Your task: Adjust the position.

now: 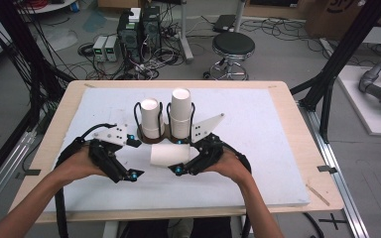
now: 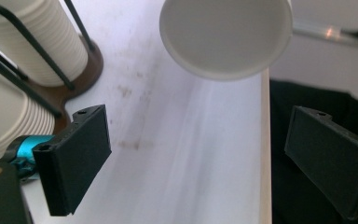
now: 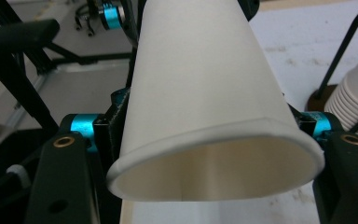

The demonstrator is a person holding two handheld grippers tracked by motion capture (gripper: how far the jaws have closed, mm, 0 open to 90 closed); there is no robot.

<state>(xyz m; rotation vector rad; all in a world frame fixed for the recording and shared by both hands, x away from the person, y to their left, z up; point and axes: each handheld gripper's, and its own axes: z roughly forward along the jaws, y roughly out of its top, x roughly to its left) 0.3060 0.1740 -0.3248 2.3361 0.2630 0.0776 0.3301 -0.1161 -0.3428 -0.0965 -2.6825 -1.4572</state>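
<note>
High view – right gripper clamps a paper cup – left gripper gapes.

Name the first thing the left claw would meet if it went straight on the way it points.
Probably the paper cup held by the right claw; its open mouth sits ahead between the left claw's open jaws, though depth is unclear.
</note>
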